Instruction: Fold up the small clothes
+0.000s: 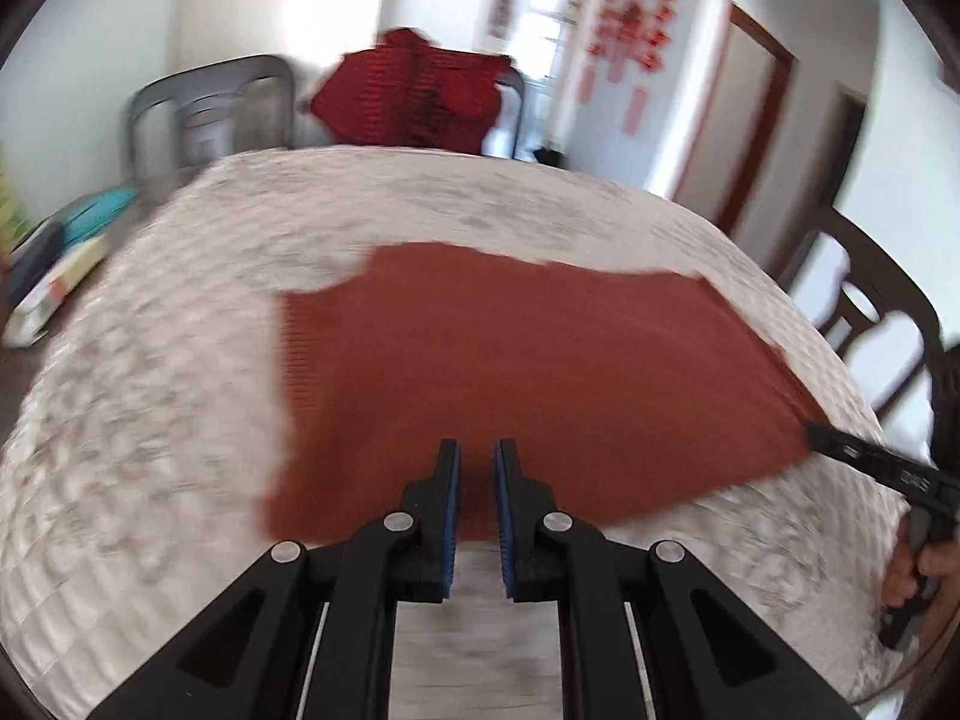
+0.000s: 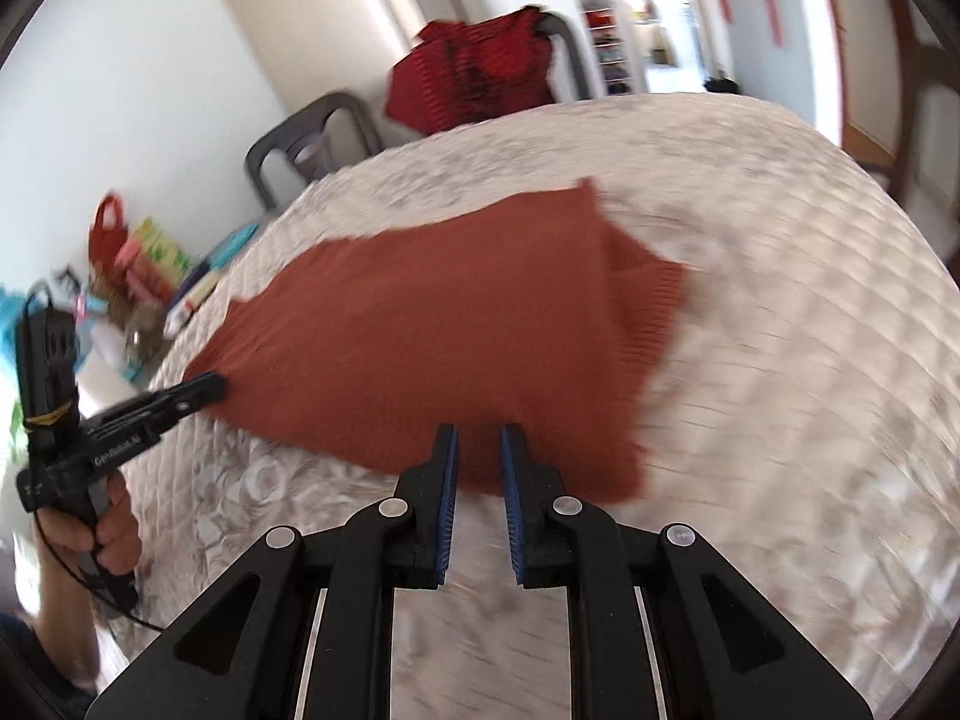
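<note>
A rust sweater [image 1: 528, 384] lies flat on the quilted bench [image 1: 150, 420], its near edge flanked by the slightly parted left claw [image 1: 477, 456] and right claw [image 2: 480, 441]; whether either pinches cloth cannot be told.

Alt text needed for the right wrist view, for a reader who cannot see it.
The right gripper, slightly parted, meets the near edge of a rust-brown knit garment spread on a quilted table cover. The hand-held left gripper meets its left corner. A red garment drapes a chair behind.
</note>
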{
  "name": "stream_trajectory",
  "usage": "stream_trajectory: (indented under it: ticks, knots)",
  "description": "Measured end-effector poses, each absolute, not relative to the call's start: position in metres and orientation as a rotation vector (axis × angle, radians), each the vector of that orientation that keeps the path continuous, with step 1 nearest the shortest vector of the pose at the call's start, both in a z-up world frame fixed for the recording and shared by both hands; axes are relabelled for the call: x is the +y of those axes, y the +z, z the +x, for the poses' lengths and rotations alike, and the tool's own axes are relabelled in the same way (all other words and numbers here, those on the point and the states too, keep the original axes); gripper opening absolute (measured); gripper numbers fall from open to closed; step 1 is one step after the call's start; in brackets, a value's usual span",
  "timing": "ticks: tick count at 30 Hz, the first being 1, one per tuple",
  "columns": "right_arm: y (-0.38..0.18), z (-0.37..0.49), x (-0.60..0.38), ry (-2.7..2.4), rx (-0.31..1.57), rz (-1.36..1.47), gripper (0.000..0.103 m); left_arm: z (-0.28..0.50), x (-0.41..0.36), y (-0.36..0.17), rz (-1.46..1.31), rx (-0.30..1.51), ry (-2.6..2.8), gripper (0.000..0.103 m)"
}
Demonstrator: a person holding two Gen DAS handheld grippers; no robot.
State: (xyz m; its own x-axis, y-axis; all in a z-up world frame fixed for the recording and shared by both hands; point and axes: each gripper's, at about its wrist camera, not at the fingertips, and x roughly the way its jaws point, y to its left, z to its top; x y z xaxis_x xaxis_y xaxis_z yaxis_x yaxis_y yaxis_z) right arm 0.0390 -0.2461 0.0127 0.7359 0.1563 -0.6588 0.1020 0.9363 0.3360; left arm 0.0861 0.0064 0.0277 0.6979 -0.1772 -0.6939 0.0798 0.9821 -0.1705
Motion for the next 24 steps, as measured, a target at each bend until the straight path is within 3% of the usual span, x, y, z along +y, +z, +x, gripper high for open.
stream_trajectory:
  ticks: [8,17,24]
  knots:
    - [0.009,0.036,-0.262,0.013,0.739,0.454,0.014,0.085,0.055,0.008,-0.348,0.827,-0.148,0.013]
    - [0.023,0.027,-0.261,-0.002,0.685,0.445,0.015,0.076,0.054,0.031,-0.31,0.744,-0.13,0.013]
    - [0.009,0.033,-0.273,-0.025,0.716,0.489,0.014,0.087,0.065,0.009,-0.37,0.81,-0.131,0.013]
